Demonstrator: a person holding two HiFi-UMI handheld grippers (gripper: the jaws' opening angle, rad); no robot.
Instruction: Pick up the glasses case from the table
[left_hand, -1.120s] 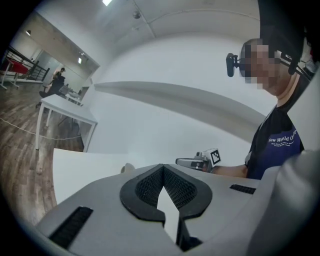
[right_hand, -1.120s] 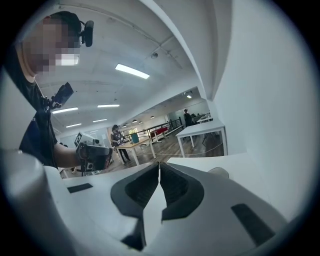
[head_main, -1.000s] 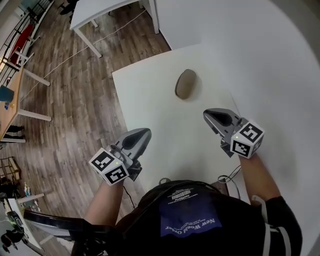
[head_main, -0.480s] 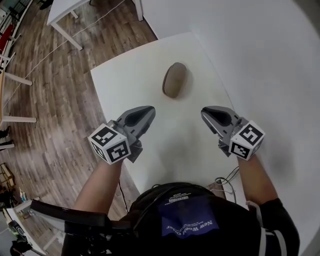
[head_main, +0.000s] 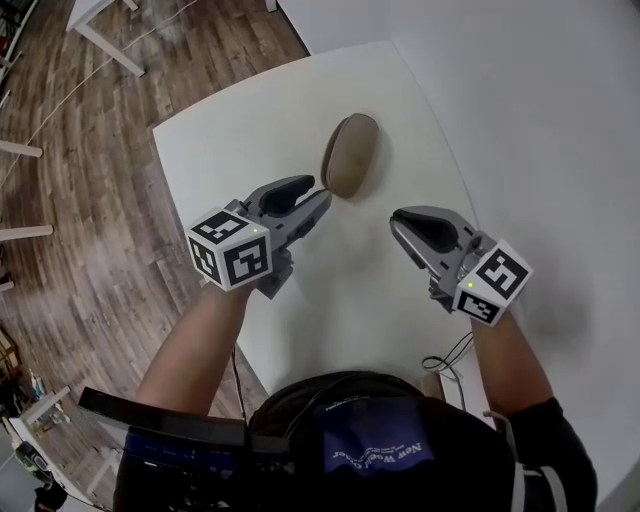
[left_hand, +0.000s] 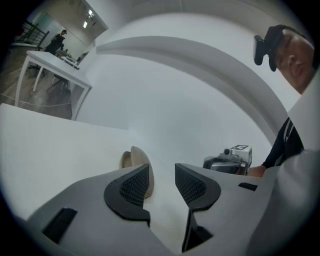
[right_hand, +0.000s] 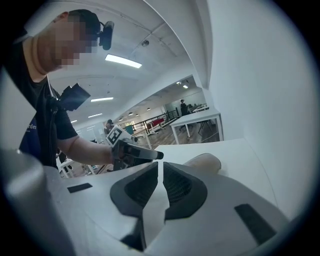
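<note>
The tan oval glasses case (head_main: 351, 155) lies on the white table (head_main: 240, 130), toward its far side. My left gripper (head_main: 318, 197) reaches in from the left, its tips just short of the case's near end. Its jaws have just been opening and stand open with nothing between them. In the left gripper view the case (left_hand: 131, 159) shows partly hidden behind the left jaw of that gripper (left_hand: 162, 172). My right gripper (head_main: 398, 225) hovers to the case's near right, apart from it. In the right gripper view its jaws (right_hand: 161, 167) stand shut and empty, with the case (right_hand: 205, 161) beyond.
A white wall (head_main: 540, 120) runs along the table's right side. Wooden floor (head_main: 90, 200) lies past the table's left edge. Another white table (head_main: 100, 25) stands at the far left. A cable (head_main: 445, 358) hangs at the near edge by the person's body.
My left gripper has moved forward and right, up to the case, and its jaws have parted. The right gripper has shifted a little forward and stays shut.
</note>
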